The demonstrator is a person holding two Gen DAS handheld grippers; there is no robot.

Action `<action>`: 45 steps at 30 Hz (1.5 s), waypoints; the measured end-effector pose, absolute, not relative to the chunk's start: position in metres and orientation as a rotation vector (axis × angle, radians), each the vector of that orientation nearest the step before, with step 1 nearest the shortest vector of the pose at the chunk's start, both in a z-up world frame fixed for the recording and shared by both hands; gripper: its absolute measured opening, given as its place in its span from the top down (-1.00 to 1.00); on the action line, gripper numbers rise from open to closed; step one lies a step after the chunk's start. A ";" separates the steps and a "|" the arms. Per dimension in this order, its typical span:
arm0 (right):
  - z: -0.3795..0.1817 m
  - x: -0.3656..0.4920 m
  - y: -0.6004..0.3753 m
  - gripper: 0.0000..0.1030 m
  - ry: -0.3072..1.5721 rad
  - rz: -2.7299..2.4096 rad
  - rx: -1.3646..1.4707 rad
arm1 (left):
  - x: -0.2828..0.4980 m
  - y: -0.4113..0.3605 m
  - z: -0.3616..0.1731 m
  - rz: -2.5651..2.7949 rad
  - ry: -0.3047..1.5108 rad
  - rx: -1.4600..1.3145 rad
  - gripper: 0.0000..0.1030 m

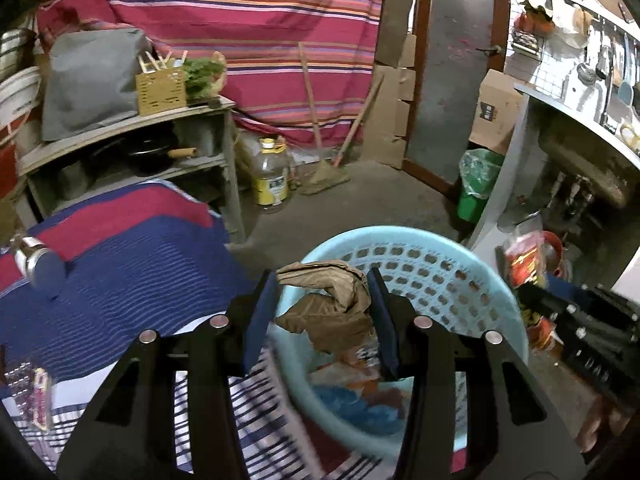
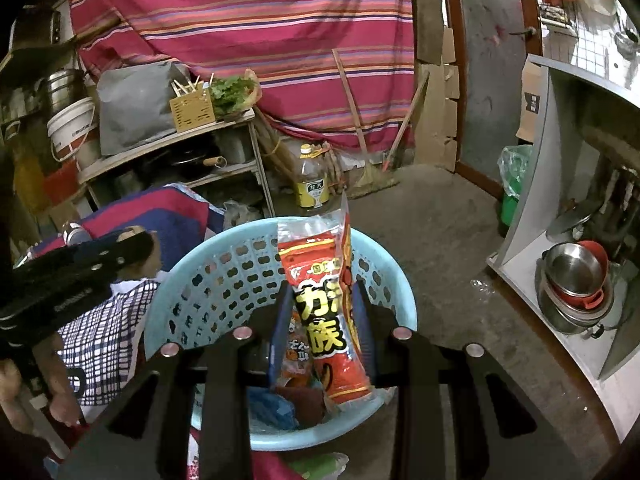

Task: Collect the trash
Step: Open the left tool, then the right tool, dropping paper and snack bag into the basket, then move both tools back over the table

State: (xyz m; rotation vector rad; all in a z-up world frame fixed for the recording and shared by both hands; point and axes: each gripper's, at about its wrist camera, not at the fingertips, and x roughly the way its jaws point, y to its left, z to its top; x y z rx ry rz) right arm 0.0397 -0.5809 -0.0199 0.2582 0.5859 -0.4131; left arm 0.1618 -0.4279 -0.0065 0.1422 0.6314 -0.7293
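**Trash run: both hands loaded, basket filling up**

Trash is mostly headed the right way here. Light blue basket (image 2: 224,280) sits on the floor next to the bed with the striped blanket (image 1: 132,264), and it already has stuff in the bottom: a blue crumpled bag (image 2: 272,406), an orange printed wrapper and something dark red-brown. So a good part looks done.

Left gripper (image 1: 322,316) has its jaws partway closed on a crumpled brown paper bag (image 1: 332,304), pads pressing it from both sides. It's hanging right over the near edge of the basket, not dropped yet. Picture's a bit smeared, so I can't say whether the paper touches the rim.

Right gripper (image 2: 324,328) is clamped narrower on a red snack packet (image 2: 324,312) with yellow lettering and a clear top, held upright over the middle of the basket. Bottom end of the packet looks close to the pile inside, can't tell if it touches.

What's left, as far as I can judge: let both pieces go into the basket, then check the bed. There's a small shiny wrapper (image 1: 34,396) lying on the checked sheet at the left edge of the left view, which looks like more trash. The metal flask (image 1: 34,260) on the blanket probably isn't.
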 end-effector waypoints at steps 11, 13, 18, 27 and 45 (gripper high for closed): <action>-0.022 0.045 -0.583 0.40 0.597 -0.410 0.261 | 0.166 -0.439 0.002 -0.748 0.617 0.122 -0.48; -0.023 0.046 -0.581 0.40 0.597 -0.411 0.260 | 0.167 -0.428 0.007 -0.718 0.604 0.113 -0.72; -0.025 0.057 -0.577 0.40 0.597 -0.395 0.274 | 0.167 -0.389 0.015 -0.619 0.569 0.098 -0.89; -0.029 0.089 -0.561 0.36 0.609 -0.389 0.261 | 0.170 -0.324 0.026 -0.478 0.548 0.138 -0.89; 0.010 0.102 -0.476 -0.54 0.498 -0.351 0.165 | 0.177 -0.205 0.043 -0.260 0.467 0.089 -0.89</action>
